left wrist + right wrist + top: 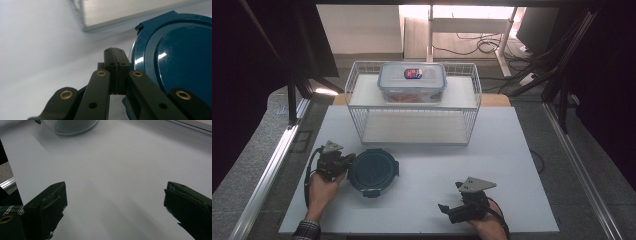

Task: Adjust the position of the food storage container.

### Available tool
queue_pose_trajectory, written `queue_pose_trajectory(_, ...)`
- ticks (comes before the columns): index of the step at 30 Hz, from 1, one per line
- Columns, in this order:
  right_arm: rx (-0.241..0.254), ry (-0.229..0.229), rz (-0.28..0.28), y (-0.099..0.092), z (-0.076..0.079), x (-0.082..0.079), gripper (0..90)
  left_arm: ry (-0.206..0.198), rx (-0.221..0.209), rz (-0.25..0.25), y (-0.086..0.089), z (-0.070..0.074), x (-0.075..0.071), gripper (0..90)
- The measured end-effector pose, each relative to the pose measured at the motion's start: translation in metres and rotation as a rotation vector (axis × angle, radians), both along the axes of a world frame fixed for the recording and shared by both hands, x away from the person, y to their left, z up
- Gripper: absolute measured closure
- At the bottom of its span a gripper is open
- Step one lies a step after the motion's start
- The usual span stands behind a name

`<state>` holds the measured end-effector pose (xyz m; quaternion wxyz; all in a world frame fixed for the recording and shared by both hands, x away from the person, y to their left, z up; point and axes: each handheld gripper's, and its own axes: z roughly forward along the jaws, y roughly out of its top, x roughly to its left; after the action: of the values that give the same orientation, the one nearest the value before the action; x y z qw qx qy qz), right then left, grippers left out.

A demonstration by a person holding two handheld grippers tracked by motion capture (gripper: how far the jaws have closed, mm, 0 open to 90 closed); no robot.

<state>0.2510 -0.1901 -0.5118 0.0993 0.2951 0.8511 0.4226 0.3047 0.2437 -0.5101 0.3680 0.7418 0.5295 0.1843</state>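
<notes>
A round container with a dark teal clip-on lid (373,171) stands on the white table at the front left. My left gripper (348,162) lies just to its left, its tips at the lid's rim. In the left gripper view the jaws are pressed together with nothing between them, so the left gripper (115,58) is shut, and the teal lid (177,62) sits right beside the tips. My right gripper (451,199) rests near the table's front edge at the right. In its own view the right gripper (117,202) stands wide open over bare table.
A white wire basket shelf (414,127) stands at the back centre of the table. On its top board sits a clear rectangular box (412,82) with a small red and blue item on its lid. The table's front edge runs just below both hands.
</notes>
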Motion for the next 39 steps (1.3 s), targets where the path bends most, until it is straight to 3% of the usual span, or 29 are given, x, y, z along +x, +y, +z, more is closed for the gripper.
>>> queue_pose_trajectory(14, 0.001, 0.006, -0.004, -0.001, 0.0, 0.001, 4.5, 0.012, 0.006, -0.106, -0.049, 0.004, -0.005, 90.0)
queue_pose_trajectory(39, 0.004, 0.017, -0.015, -0.006, -0.001, 0.004, 4.5, 0.027, 0.012, -0.199, -0.099, 0.008, -0.023, 90.0)
